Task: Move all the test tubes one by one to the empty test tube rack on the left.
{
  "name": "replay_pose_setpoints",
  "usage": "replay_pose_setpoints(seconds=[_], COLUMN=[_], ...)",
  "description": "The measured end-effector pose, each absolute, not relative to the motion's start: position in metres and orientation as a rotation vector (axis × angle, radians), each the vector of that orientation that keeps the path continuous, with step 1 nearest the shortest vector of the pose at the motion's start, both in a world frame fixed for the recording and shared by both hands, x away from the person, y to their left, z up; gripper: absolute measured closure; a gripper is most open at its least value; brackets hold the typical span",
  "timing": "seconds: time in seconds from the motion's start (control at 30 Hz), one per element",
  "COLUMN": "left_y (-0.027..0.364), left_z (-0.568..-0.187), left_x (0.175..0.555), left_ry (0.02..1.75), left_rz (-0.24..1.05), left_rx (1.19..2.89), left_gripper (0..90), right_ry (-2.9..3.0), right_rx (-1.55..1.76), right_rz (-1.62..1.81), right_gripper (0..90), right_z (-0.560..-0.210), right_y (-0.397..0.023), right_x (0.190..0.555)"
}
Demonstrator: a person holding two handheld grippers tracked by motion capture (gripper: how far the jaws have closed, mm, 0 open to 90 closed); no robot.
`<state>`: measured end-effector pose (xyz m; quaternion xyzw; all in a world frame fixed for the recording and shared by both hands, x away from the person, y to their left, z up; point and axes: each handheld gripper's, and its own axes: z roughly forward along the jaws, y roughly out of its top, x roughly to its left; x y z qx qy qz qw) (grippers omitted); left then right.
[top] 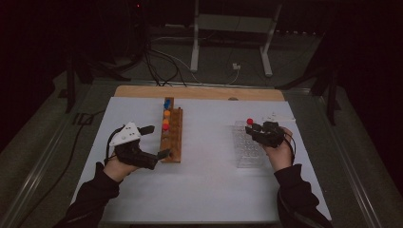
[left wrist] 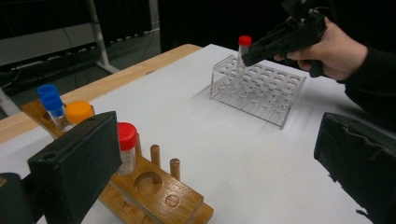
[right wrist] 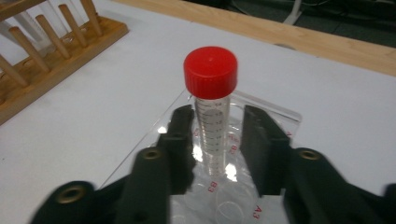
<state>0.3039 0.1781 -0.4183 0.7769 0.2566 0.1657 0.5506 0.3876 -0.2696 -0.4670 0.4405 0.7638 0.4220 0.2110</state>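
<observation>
Right gripper (right wrist: 217,140) brackets my red-capped tube (right wrist: 211,109) standing upright in the clear rack (top: 247,152) – pads either side, a sliver of gap at each, not yet clamped. Left gripper (top: 153,141) gapes wide around the wooden rack's (top: 172,135) near end – its capped tubes (left wrist: 78,112) well apart from mine.

Five capped tubes (right wrist: 211,107), two racks (top: 171,137), two hand-held grippers (top: 154,141).

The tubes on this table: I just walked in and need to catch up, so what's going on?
A person works a gripper in each hand. The right gripper has its jaws around a red-capped tube standing upright in the clear rack, with a small gap on each side. The left gripper sits open beside the wooden rack, which holds more capped tubes.
</observation>
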Motion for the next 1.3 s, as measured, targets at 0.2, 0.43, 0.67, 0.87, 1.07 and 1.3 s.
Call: replay_pose_setpoints(seconds=[0.2,0.43,0.67,0.87,1.07,1.3], left_y=[0.178,0.178,0.178,0.178,0.177,0.175], left_z=[-0.418,-0.419,-0.418,-0.417,-0.417,-0.416], left_x=[0.304,0.305,0.304,0.304,0.303,0.302], left_ry=[0.611,0.612,0.613,0.611,0.603,0.589], left_rz=[0.395,0.390,0.390,0.387,0.384,0.376], left_rx=[1.837,1.845,1.840,1.843,1.844,1.846], left_gripper=[1.5,1.5,1.4,1.5,1.5,1.5], right_ry=[2.137,2.108,2.058,2.000,1.989,2.061], right_rx=[1.202,1.167,1.141,1.120,1.066,0.987], right_rz=[1.149,1.164,1.188,1.213,1.268,1.293], right_gripper=[74.1,74.6,74.7,74.7,74.7,74.7], right_z=[-0.467,-0.458,-0.438,-0.418,-0.403,-0.399], right_y=[-0.267,-0.269,-0.271,-0.274,-0.270,-0.248], right_x=[0.389,0.384,0.375,0.365,0.353,0.344])
